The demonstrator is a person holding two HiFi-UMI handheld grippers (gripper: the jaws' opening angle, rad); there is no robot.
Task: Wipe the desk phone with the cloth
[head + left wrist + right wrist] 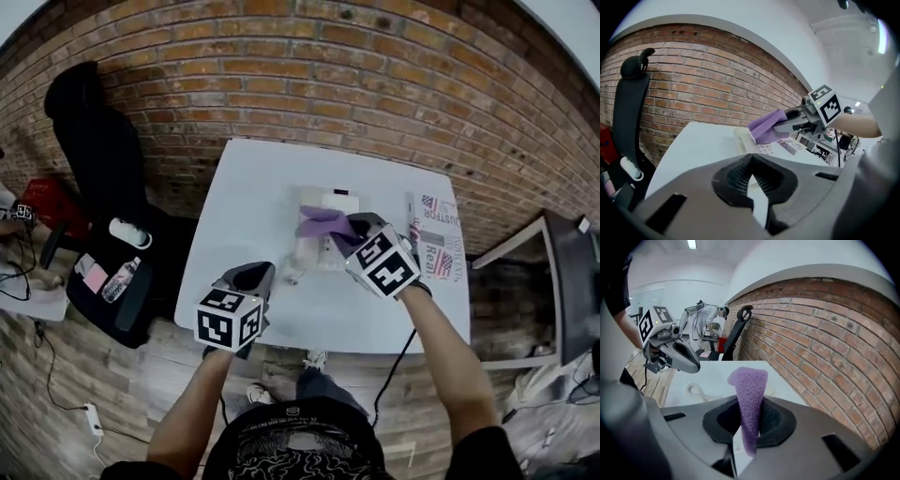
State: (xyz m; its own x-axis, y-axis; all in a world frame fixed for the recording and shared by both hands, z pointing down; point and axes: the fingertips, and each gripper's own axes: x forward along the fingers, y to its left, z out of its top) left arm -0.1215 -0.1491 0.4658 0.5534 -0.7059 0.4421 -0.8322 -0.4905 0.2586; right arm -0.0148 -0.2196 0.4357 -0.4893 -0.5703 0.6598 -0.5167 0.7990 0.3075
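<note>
The white desk phone [330, 217] lies in the middle of the white table [253, 187]. A purple cloth [323, 223] is draped over the phone's top, and my right gripper [359, 232] is shut on it just above the phone. In the right gripper view the cloth [749, 394] sticks up from between the jaws, with the phone's coiled cord [696, 391] on the table beyond. My left gripper [254, 275] hovers near the table's front left, shut and holding nothing. In the left gripper view the phone [746, 140] lies ahead under the cloth [764, 127].
A printed paper [436, 246] lies at the table's right side. A black office chair [94, 150] holding a bottle [119, 279] stands left of the table. A brick wall [375, 84] runs behind. A black cable [394, 375] hangs off the front edge.
</note>
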